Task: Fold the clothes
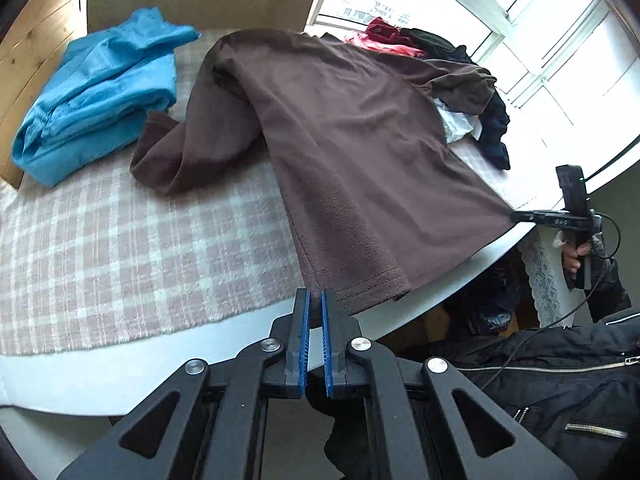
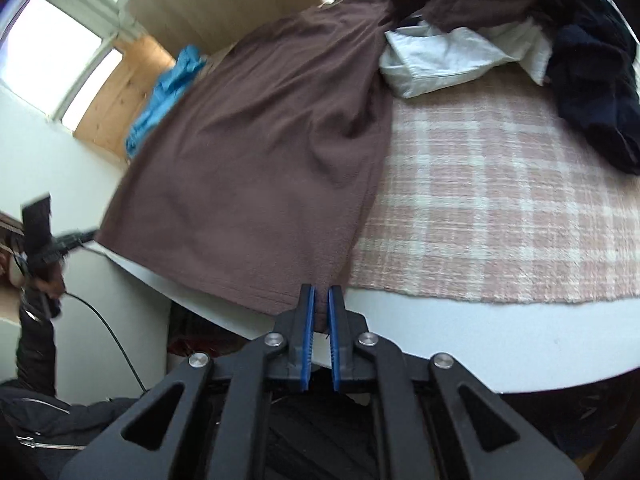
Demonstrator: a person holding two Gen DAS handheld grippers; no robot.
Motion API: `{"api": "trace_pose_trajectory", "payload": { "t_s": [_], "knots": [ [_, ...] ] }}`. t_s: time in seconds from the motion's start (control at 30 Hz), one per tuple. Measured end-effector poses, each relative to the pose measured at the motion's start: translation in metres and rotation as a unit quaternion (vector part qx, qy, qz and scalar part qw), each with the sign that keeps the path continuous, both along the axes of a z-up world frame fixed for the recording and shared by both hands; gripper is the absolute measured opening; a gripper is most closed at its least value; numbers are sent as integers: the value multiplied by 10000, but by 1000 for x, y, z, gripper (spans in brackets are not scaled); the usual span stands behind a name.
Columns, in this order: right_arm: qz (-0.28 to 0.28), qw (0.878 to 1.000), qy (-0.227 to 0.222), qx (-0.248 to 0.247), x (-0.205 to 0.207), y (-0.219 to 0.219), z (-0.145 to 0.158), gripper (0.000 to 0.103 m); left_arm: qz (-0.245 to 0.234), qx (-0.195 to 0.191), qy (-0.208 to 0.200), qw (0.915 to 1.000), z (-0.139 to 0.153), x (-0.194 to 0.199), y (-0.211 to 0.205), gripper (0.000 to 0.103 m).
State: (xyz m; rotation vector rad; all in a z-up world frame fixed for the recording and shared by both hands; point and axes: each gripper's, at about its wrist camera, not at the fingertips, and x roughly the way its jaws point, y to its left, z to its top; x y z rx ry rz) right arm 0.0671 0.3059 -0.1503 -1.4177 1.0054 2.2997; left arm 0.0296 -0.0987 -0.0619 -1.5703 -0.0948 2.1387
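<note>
- The left gripper (image 1: 315, 294) had its blue-padded jaws drawn close together, pinching the near hem corner of the brown top (image 1: 344, 128) at the table's near edge.
- The right gripper (image 2: 319, 290) was likewise nearly closed, its jaws clamped on the other hem corner of the same top, where the cloth hung just over the table edge.
- In the left wrist view the right gripper showed at the far right, its tips meeting the hem corner, with a hand (image 1: 574, 254) wrapped around its handle and a cable trailing down.
- In the right wrist view the left gripper showed blurred at the left edge, touching the opposite hem corner.
- The brown top lay spread lengthwise across the table, hem near, shoulders far; one sleeve (image 1: 168, 160) trailed off to the left onto the checked cloth (image 1: 120, 240).
- The checked pink-and-white cloth covered most of the white table (image 2: 460, 340), leaving a bare strip along the near rim.
- A folded blue garment (image 1: 104, 96) sat at the far left, close to that sleeve.
- A heap of clothes lay at the far right, beside the window: a white garment (image 2: 436, 60), a dark navy one (image 2: 592, 92) and red pieces (image 1: 384, 38).
- A black jacket with zips (image 1: 560, 392) showed below the table edge, worn by the person.
</note>
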Motion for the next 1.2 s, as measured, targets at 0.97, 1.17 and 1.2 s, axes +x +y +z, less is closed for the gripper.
{"api": "trace_pose_trajectory", "payload": {
  "t_s": [0.97, 1.17, 1.2],
  "knots": [
    [398, 9897, -1122, 794, -139, 32, 31, 35, -941, -2084, 461, 9724, -78, -169, 20, 31],
    [-104, 9905, -1076, 849, -145, 59, 29, 35, -959, -1628, 487, 9808, -41, -191, 4, 10],
    [-195, 9905, -1060, 851, -146, 66, 30, 35, -839, -1512, 620, 9830, -24, -196, -5, 10]
  ]
}}
